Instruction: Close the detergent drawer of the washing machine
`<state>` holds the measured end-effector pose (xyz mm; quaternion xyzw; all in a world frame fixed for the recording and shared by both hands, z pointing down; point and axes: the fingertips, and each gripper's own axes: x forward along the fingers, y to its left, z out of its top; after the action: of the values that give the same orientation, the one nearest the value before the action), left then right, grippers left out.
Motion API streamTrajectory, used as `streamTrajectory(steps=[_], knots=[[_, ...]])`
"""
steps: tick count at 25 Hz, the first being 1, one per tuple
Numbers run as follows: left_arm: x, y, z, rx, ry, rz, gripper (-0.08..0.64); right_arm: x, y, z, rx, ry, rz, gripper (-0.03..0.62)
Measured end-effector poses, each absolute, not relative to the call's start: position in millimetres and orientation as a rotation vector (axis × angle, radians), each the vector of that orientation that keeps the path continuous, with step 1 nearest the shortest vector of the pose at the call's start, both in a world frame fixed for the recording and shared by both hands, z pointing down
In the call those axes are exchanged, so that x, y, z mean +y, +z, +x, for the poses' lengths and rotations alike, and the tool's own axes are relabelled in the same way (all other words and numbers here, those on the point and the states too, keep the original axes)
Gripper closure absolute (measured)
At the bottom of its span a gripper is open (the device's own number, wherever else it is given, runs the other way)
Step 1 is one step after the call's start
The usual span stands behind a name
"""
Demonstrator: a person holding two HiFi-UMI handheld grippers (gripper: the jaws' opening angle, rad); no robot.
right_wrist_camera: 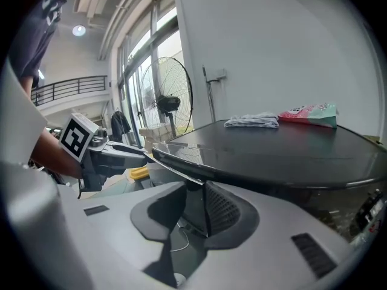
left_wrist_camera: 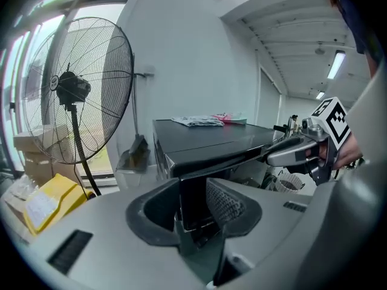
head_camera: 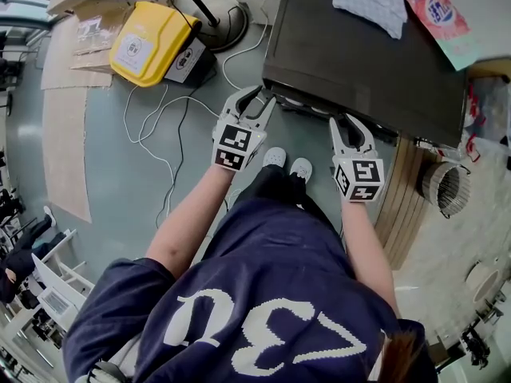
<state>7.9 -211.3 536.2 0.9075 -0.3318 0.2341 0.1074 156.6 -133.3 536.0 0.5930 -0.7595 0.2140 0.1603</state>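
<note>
Dark and glossy, the washing machine [head_camera: 359, 62] stands in front of you, with a pale cloth [head_camera: 369, 0] and a pink packet [head_camera: 439, 14] lying on its top. You hold both tools at its front edge. Your left tool [head_camera: 257, 102] is at the front left corner. Its jaws are spread wide, and a dark front panel [left_wrist_camera: 193, 189], just under the lip of the top, fills the gap between them. Whether that panel is the detergent drawer, and whether it is pushed in or pulled out, cannot be told. Your right tool [head_camera: 351, 126] is further along the same edge. Its jaws are less far apart, with the dark front showing between them, and neither pad is clearly pressing on it. Your shoes [head_camera: 287, 162] stand between the two tools. On the floor to your left lie a yellow case [head_camera: 148, 42] and a white cable [head_camera: 152, 130].
</note>
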Motion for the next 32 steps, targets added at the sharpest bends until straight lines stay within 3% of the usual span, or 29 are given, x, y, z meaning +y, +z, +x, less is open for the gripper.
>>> streamTrajectory(steps=[10, 13, 15, 18, 20, 32], knots=[[-218.2, 534.6, 11.0, -1.031, 0.645, 2.672, 0.413, -138.8, 535.6, 162.7, -2.116, 0.619, 1.812, 0.469], [-214.1, 533.5, 6.9, -1.078, 0.672, 2.673, 0.414, -129.8, 538.0, 164.8, -2.106, 0.626, 1.815, 0.42], [-210.3, 532.7, 2.4, -1.103, 0.682, 2.67, 0.415, -123.4, 540.2, 164.8, -2.102, 0.634, 1.811, 0.453], [-202.7, 533.6, 1.5, -1.11, 0.682, 2.663, 0.526, -118.0, 540.4, 162.4, -2.12, 0.635, 1.797, 0.538], [-201.3, 536.2, 6.9, -1.088, 0.683, 2.666, 0.534, -120.3, 538.2, 160.2, -2.131, 0.618, 1.794, 0.575], [-211.6, 540.2, 16.9, -1.094, 0.689, 2.645, 0.54, -136.1, 542.5, 153.0, -2.104, 0.614, 1.784, 0.577]])
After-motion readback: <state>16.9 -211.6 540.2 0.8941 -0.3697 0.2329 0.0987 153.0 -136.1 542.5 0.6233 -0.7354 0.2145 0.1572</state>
